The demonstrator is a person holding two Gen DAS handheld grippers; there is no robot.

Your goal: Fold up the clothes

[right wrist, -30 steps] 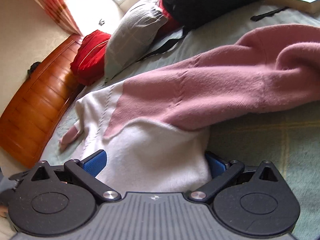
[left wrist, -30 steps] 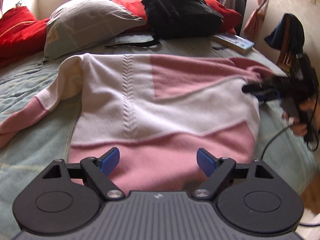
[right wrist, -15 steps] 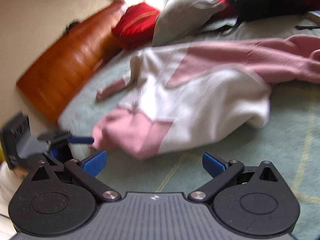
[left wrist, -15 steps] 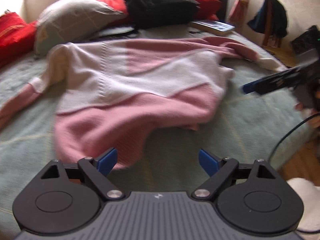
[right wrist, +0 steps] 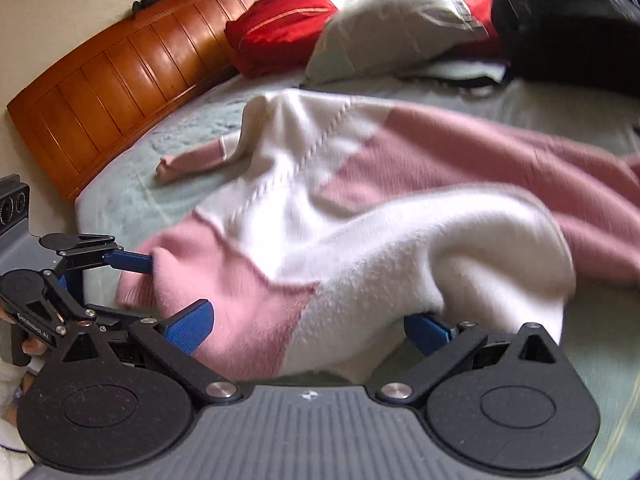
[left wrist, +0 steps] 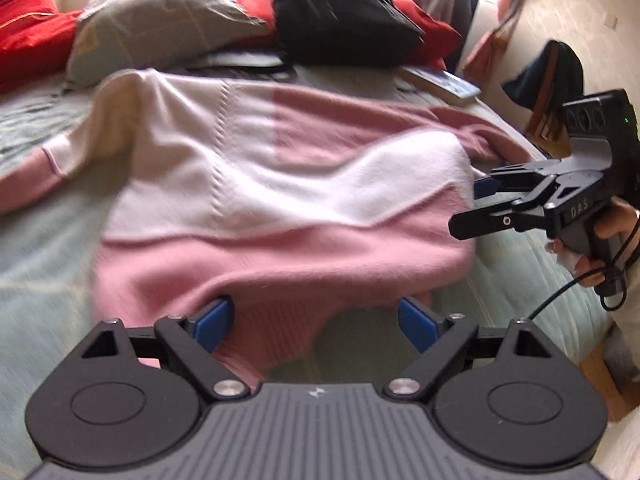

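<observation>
Sweater [left wrist: 280, 200] pink-and-white, rumpled on bed [left wrist: 48, 248], left tongs [left wrist: 316, 320] and right tongs [right wrist: 308, 324] both spread at hem

Place: a bedroom in a home.
Bed: pale green bedspread [left wrist: 36, 240] over a mattress, with a polished wooden board [right wrist: 120, 80] along one edge.
Bedding: grey pillow [left wrist: 160, 20] and red cushions [right wrist: 280, 20] at the far edge.
Belongings: black backpack [left wrist: 340, 12], book [left wrist: 444, 82] near the far right corner.
Window: curtain [left wrist: 504, 20], daylight.
</observation>
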